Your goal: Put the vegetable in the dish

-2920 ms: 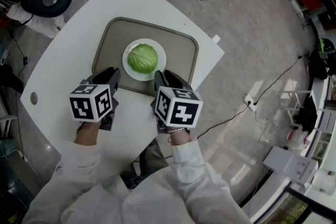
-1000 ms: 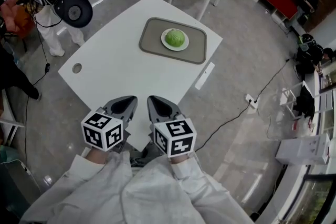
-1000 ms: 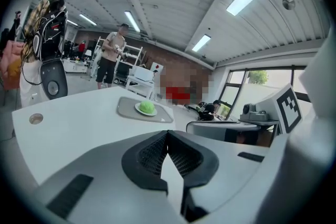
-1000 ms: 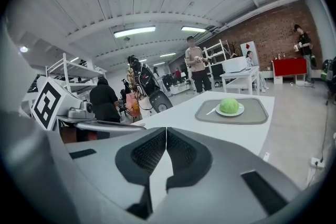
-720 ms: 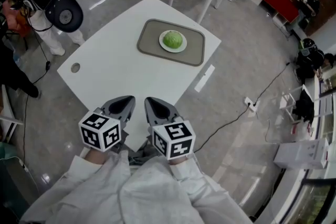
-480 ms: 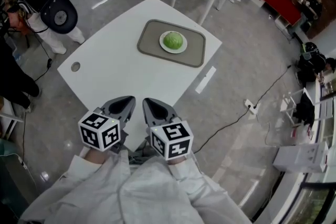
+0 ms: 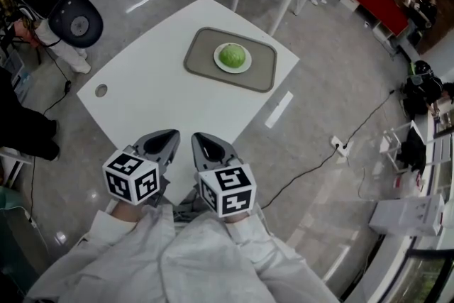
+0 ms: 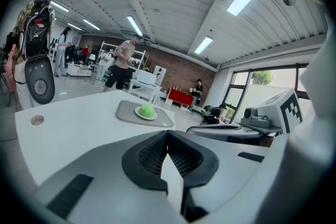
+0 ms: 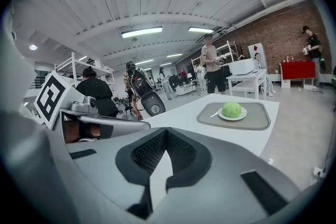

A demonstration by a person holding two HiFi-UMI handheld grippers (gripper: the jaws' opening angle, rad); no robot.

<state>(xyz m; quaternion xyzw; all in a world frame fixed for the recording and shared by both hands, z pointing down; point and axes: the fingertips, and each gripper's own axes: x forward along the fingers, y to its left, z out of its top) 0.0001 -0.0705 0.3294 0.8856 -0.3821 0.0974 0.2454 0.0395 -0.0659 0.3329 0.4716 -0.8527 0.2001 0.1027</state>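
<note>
Sitting where: the vegetable, a round pale-green head, rests on the white dish in the upper middle of the head view; the dish stands on a grey tray at the far end of the white tabletop
Left side: the left tool is held low in the lower left of the head view, over the near corner of the tabletop; its own view shows the jaws together, tips meeting, nothing between them
Right side: the right tool sits just beside it, lower middle of the frame; jaws likewise brought together on nothing
Direction: the vegetable lies up-frame and a little to the right of both tools, well apart from them, with most of the bare tabletop between; in the left gripper view it shows small, just left of the jaw line; in the right gripper view it shows right of centre
Long axis: none that I can make out; the head looks roughly round, so no approach angle seems favoured
Nearer hand: the right tool, by a small margin
Progress: judged from how things lie, the placing looks done; neither tool touches the vegetable, dish or tray
Next move: probably none needed; any further reach would have to go forward across the tabletop with the jaws opened first
</note>
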